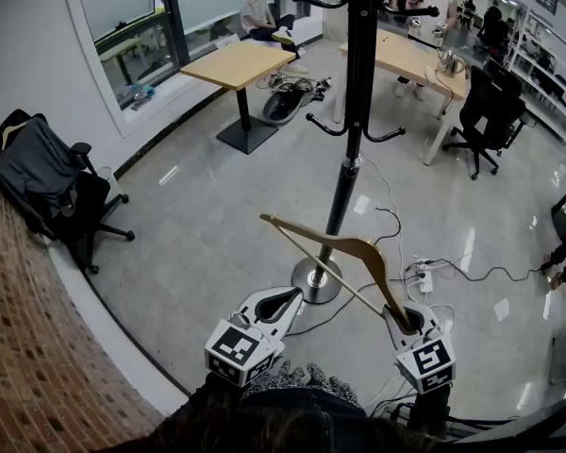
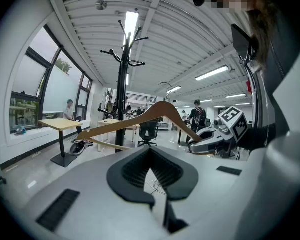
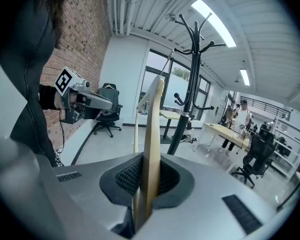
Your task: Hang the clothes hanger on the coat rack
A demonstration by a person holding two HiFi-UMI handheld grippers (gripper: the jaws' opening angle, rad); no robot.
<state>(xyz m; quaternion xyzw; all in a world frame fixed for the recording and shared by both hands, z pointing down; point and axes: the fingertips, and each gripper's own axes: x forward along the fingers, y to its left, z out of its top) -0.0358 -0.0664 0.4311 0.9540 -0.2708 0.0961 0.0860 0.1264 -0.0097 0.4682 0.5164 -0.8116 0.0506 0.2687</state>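
Note:
A wooden clothes hanger (image 1: pixel 344 248) is held by one end in my right gripper (image 1: pixel 407 321), which is shut on it. In the right gripper view the hanger's arm (image 3: pixel 152 129) stands upright between the pads. The hanger's other end reaches left and away, towards the black coat rack (image 1: pixel 344 187). The rack's pole rises just beyond it from a round base (image 1: pixel 316 281), with curved hooks (image 1: pixel 368 132) higher up. My left gripper (image 1: pixel 288 300) hangs beside the base, left of the hanger, open with nothing between its fingers. From the left gripper view the hanger (image 2: pixel 160 109) crosses in front of the rack (image 2: pixel 121 99).
A power strip with cables (image 1: pixel 420 272) lies on the floor right of the rack's base. An office chair with a dark jacket (image 1: pixel 47 182) stands by the brick wall at left. Wooden tables (image 1: pixel 241 64), black chairs (image 1: pixel 486 111) and several people are at the back.

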